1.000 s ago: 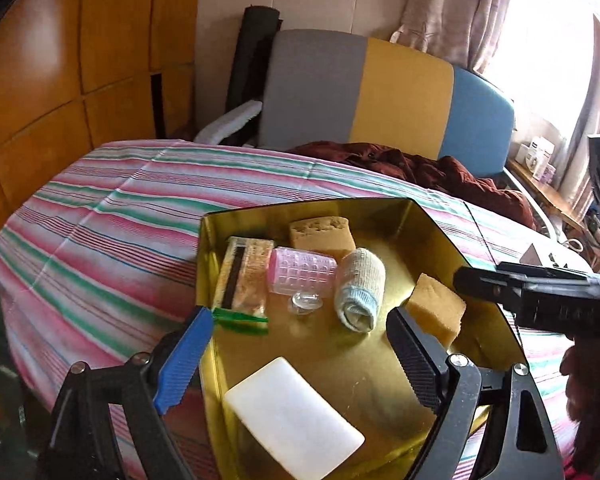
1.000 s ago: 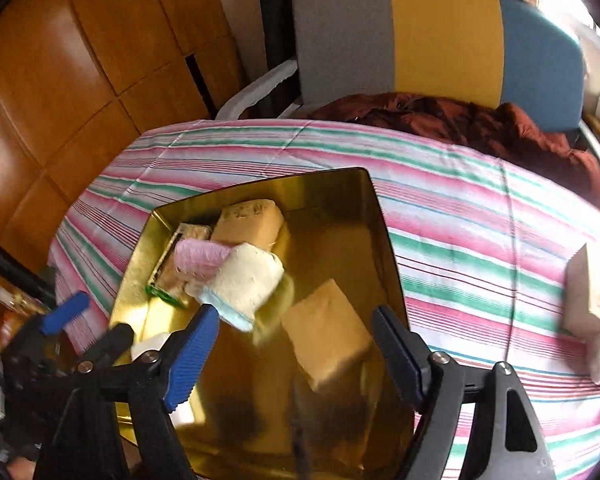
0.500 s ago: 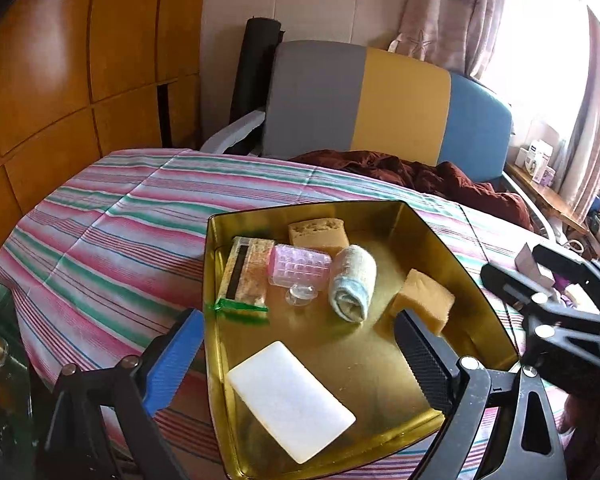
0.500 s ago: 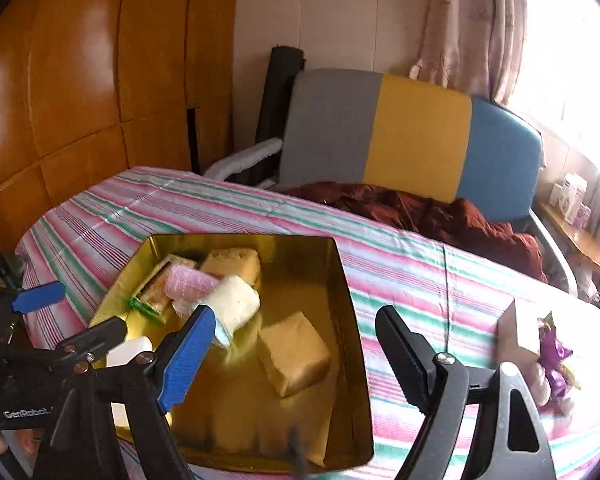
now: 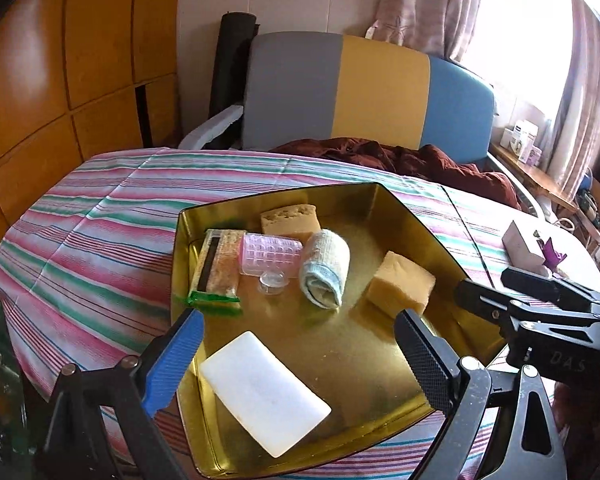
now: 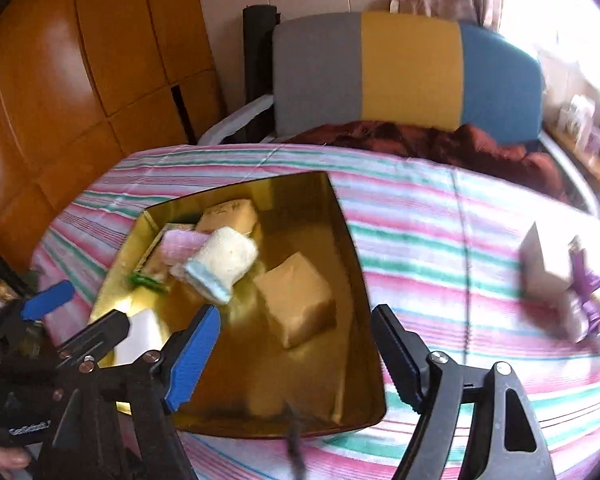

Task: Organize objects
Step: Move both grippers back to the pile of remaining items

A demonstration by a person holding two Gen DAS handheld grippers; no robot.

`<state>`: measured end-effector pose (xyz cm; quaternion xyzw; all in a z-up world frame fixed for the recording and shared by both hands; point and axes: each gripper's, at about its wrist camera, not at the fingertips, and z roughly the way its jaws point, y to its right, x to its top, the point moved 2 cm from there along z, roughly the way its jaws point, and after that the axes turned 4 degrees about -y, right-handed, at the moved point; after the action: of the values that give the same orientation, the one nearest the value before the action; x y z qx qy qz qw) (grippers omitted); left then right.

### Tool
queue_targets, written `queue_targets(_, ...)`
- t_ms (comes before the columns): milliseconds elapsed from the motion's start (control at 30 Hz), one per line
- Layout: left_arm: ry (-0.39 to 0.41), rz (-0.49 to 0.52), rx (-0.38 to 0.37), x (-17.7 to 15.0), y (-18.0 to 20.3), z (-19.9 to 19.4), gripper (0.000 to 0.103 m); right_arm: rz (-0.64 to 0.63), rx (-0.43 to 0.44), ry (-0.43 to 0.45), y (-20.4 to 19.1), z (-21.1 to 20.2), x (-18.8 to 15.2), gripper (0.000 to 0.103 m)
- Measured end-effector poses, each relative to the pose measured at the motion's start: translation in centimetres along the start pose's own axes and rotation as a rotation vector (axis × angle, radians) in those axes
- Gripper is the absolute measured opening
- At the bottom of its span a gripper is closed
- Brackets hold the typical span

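A gold tray sits on the striped tablecloth. It holds a white soap bar, a yellow sponge, a rolled cloth, a pink hair roller, a second sponge and a green-edged snack packet. My left gripper is open and empty over the tray's near end. My right gripper is open and empty above the tray's near right edge.
A small white box with a purple ornament lies on the cloth to the right of the tray. A grey, yellow and blue chair with a dark red cloth stands behind the table. Wood panels are at the left.
Both grippers have pulled back and up from the tray, so more of the table shows. Both stay open. The objects in the tray have not moved.
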<state>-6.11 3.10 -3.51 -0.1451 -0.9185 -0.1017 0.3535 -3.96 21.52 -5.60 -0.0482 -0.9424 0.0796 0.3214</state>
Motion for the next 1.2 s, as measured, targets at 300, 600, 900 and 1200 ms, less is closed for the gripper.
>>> queue_targets(300, 0.001, 0.063, -0.041, 0.8, 2.3, 0.0, 0.096, 0.079, -0.118, 0.019, 5.6, -1.4, 0.2, 0.103)
queue_targets(600, -0.003, 0.168, -0.111, 2.7, 6.9, 0.6, 0.097, 0.2, -0.263, -0.004, 15.4, -4.2, 0.1, 0.103)
queue_targets(900, -0.015, 0.293, -0.202, 5.4, 14.5, 1.5, 0.101, 0.374, -0.383, 0.046, 27.1, -8.3, 1.2, 0.103)
queue_targets(1200, -0.152, 0.352, -0.293, 8.0, 23.3, 5.9, 0.101, 0.618, -0.345, 0.099, 34.8, -9.3, -1.6, 0.103)
